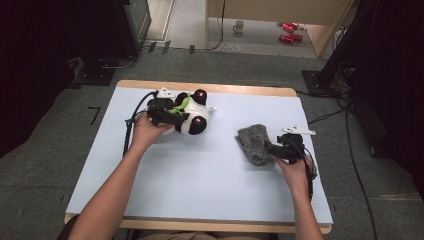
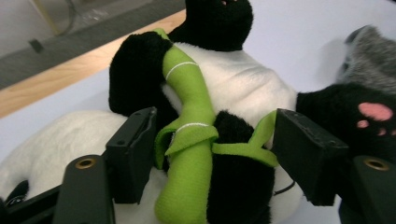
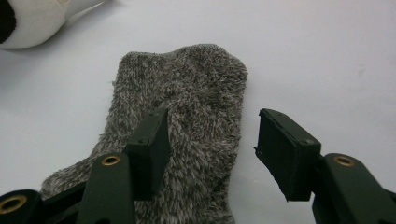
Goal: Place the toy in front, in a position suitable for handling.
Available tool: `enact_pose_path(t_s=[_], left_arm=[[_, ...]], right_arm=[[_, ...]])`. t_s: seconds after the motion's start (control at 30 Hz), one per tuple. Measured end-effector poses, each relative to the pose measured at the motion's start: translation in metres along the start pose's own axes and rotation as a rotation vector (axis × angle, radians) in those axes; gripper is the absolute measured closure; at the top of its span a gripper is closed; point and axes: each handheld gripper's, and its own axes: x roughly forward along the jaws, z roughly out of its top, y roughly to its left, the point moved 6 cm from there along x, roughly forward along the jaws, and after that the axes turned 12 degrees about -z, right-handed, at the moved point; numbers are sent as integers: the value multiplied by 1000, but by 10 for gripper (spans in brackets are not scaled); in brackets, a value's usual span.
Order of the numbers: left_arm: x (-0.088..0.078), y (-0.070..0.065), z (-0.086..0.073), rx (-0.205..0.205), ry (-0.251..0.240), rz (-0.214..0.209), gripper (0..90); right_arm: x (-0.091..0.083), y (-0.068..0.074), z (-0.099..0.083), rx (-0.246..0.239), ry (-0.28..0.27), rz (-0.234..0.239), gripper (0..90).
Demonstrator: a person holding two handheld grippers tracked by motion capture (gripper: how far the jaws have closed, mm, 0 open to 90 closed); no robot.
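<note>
A black-and-white plush panda [image 1: 192,117] lies at the back left of the light blue table [image 1: 200,185], hugging a green bamboo stalk [image 2: 191,93]. My left gripper [image 1: 180,116] reaches into it from the left. In the left gripper view its jaws [image 2: 215,135] stand open on either side of the stalk and the panda's black arm, close to the plush without squeezing it. A grey fuzzy sock [image 1: 252,142] lies flat at the right. My right gripper [image 1: 272,148] is open at the sock's near end. In the right gripper view [image 3: 212,135], one jaw is over the knit [image 3: 196,88] and the other over bare table.
A corner of the panda [image 3: 28,23] shows at the top left of the right gripper view. Beyond the table, a mug [image 1: 239,26] and red objects [image 1: 289,31] lie on the floor. Dark equipment stands at both sides, with cables [image 1: 350,130] trailing on the carpet at the right.
</note>
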Motion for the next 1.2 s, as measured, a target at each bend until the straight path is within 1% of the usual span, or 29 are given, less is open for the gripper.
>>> enact_pose_path(t_s=[0.07, 0.1, 0.13, 0.17, 0.2, 0.27, 0.33, 0.4, 0.47, 0.53, 0.6, 0.67, 0.7, 0.73, 0.77, 0.83, 0.87, 0.9, 0.93, 1.0, 1.03, 1.07, 1.1, 1.13, 1.17, 1.2], left_arm=[[1, -2, -3, 6, -22, 26, 375], [1, -2, -5, 9, -30, 31, 408], [1, -2, -6, 3, -34, 30, 422], [1, -2, -7, -12, -31, 24, 444], [1, -2, -7, -12, -31, 24, 476], [-2, -2, -9, -49, -44, 21, 553], [-3, -2, -10, -76, -58, 19, 602], [-5, -3, -8, -79, -61, 33, 633], [-5, -4, -7, -87, -62, 33, 646], [-7, -5, -5, -106, -64, 26, 648], [-10, -6, -3, -114, -62, 26, 653], [-16, -8, 1, -163, -84, 5, 653], [-16, -8, 1, -163, -84, 5, 652], [-21, -11, 4, -185, -96, -11, 652], [-21, -11, 4, -185, -96, -11, 651], [-26, -18, 6, -183, -94, -6, 651], [-29, -23, 6, -187, -86, -3, 650], [-29, -23, 6, -187, -86, -3, 650], [-31, -29, 5, -190, -81, -2, 650], [-33, -37, 2, -189, -63, 1, 649], [-35, -45, -1, -185, -48, 6, 648], [-35, -45, -1, -185, -48, 6, 648], [-37, -53, -5, -185, -60, 3, 648], [-38, -56, -7, -179, -65, 3, 648], [-38, -56, -7, -179, -65, 3, 648], [-39, -63, -10, -190, -54, -13, 647]], right_arm=[[0, 0, 0, 0, -1, 0, 439], [0, 0, -1, 1, -1, 1, 440], [0, 0, -1, 1, -1, 2, 441], [-1, 0, -1, 1, 0, 3, 441], [-1, 1, -1, 0, 1, 2, 441], [-1, 2, -1, -5, 2, 3, 444], [-1, 2, -1, -8, 4, 5, 444], [-1, 2, -2, -9, 11, 5, 444], [-2, 1, -3, -5, 15, 9, 444], [-2, 0, -3, 0, 15, 10, 445], [-3, -2, -3, 6, 15, 11, 445], [-2, -3, -3, 10, 18, 13, 449], [-2, -3, -3, 10, 18, 13, 449], [-2, -3, -3, 9, 20, 17, 462], [-2, -3, -3, 9, 20, 17, 462], [-1, -1, -2, 3, 20, 19, 465], [-1, 0, -1, -1, 20, 23, 467], [-1, 0, -1, -1, 20, 23, 467], [-1, 0, -1, -3, 19, 23, 467], [0, 2, 1, -6, 20, 29, 467], [1, 3, 2, -9, 19, 30, 467], [1, 3, 2, -9, 19, 30, 467], [2, 5, 5, -9, 20, 36, 467], [3, 6, 6, -9, 21, 40, 467], [3, 6, 6, -9, 21, 40, 467], [5, 8, 9, -14, 21, 50, 467]])
